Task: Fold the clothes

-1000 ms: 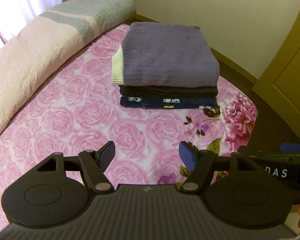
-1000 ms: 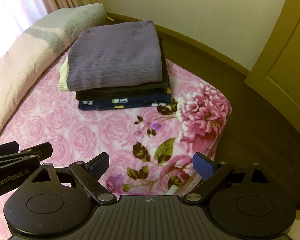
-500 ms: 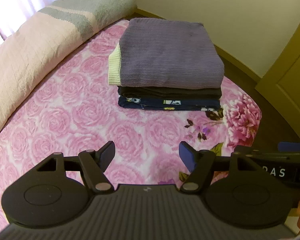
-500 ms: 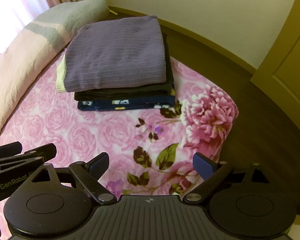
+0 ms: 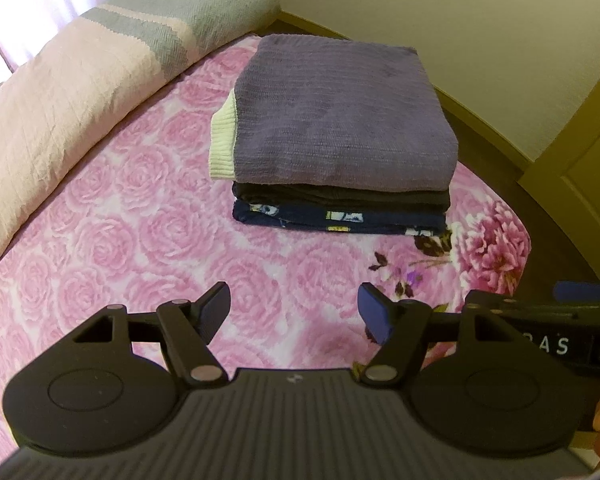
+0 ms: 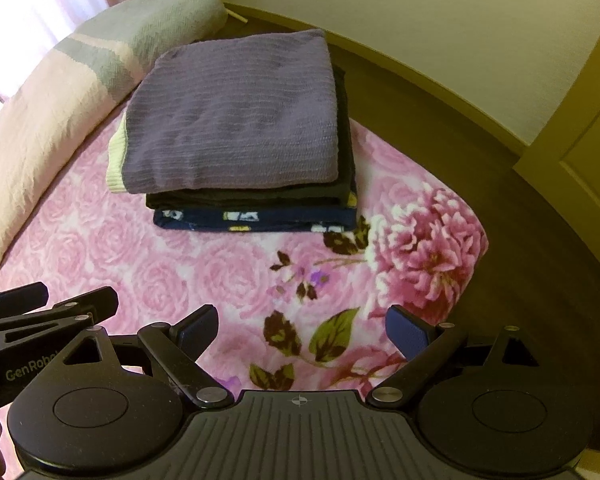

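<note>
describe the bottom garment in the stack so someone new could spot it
On the pink rose-print blanket sits one stack of folded clothes. The navy garment lies lowest, under a black layer and the purple knit. It alone carries small white and yellow prints.

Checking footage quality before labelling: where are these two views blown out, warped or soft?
Left wrist view: window at top left blown out white; wall and door bow from fisheye; stack fairly sharp. Right wrist view: same overexposed window; floor edge curves; blanket flowers slightly soft; corners vignetted dark.
</note>
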`<state>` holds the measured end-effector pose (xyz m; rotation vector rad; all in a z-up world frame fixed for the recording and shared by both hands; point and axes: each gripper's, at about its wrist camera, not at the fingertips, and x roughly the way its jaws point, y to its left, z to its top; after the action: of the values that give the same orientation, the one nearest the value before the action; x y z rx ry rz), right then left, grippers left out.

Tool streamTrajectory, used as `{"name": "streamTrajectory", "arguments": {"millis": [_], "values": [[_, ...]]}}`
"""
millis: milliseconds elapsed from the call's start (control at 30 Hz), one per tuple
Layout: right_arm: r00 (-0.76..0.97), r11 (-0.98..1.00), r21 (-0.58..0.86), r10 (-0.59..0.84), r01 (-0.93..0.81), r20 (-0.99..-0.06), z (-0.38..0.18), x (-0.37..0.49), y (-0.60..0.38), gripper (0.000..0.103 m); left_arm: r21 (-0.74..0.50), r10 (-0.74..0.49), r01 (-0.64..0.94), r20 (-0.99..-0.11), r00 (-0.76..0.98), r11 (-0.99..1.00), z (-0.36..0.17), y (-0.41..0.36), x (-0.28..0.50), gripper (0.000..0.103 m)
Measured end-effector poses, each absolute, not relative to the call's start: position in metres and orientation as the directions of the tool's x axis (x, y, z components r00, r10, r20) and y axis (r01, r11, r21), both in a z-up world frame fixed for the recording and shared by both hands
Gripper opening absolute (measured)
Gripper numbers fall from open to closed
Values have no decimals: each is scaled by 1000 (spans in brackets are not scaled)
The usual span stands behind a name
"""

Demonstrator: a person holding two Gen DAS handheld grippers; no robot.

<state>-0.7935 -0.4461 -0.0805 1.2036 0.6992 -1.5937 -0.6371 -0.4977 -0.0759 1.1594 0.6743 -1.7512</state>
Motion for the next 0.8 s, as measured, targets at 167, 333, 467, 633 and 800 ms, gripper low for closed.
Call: {"name": "streamTrajectory", "arguments": {"millis": [167, 333, 467, 633, 800], "values": [[-23, -346, 105, -346, 932, -938, -85, -803, -454, 93, 35, -380, 900, -913, -147, -434, -81, -504, -646, 67], [-21, -341, 103, -340, 934, -940, -88, -813, -462, 93, 35, -377, 901, -915, -146, -432, -85, -510, -656, 67], [-18, -341, 103, -334, 934, -942, -91, -820, -466, 93, 35, -375, 899, -915, -146, -436, -87, -514, -665, 67], [-14, -343, 105, -327, 934, -945, -94, -829, -471, 93, 41, -376, 898, -916, -141, -438, -89, -521, -674, 67], [-11, -337, 104, -323, 936, -946, -97, -835, -477, 93, 44, -376, 899, -917, -137, -435, -92, -527, -681, 67]]}}
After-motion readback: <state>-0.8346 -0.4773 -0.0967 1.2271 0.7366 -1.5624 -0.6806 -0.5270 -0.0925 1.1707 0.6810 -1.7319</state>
